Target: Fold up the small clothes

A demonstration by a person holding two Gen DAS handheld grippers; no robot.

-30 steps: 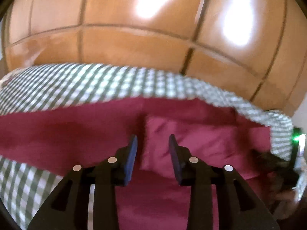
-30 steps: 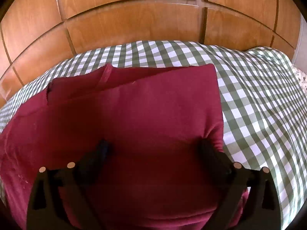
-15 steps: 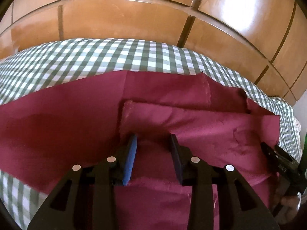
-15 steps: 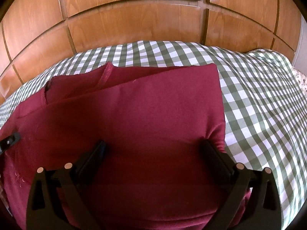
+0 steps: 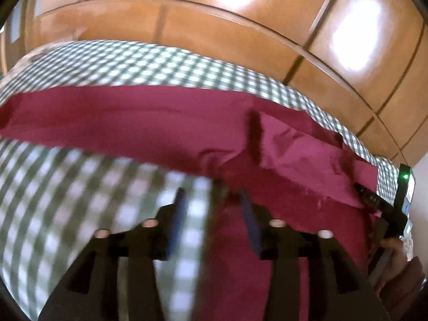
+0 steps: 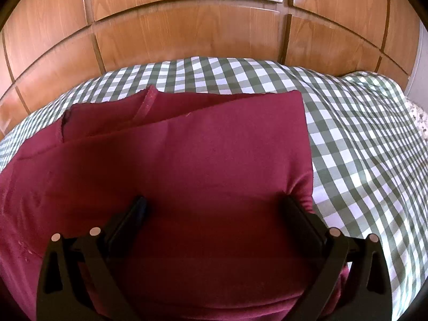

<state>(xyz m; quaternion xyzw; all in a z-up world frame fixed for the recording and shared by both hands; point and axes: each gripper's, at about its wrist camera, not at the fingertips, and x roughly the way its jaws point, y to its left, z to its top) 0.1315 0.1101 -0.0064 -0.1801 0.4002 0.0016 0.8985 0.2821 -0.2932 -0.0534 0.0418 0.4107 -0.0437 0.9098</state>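
- Left gripper has just been opening, nothing clamped, straddling maroon garment edge over checked bedcover.
- Right gripper spread wide, pinning cloth flat.
- Advice: keep the pin steady while regrasping.

A wall of glossy brown wooden panels rose behind the bed, split by dark grooves into large rectangles. Bright patches of light glared off the varnish on the left-wrist side. A green-and-white checked bedcover lay spread beneath, rumpled into soft folds toward the right. At the far right edge a strip of pale wall met the wood.
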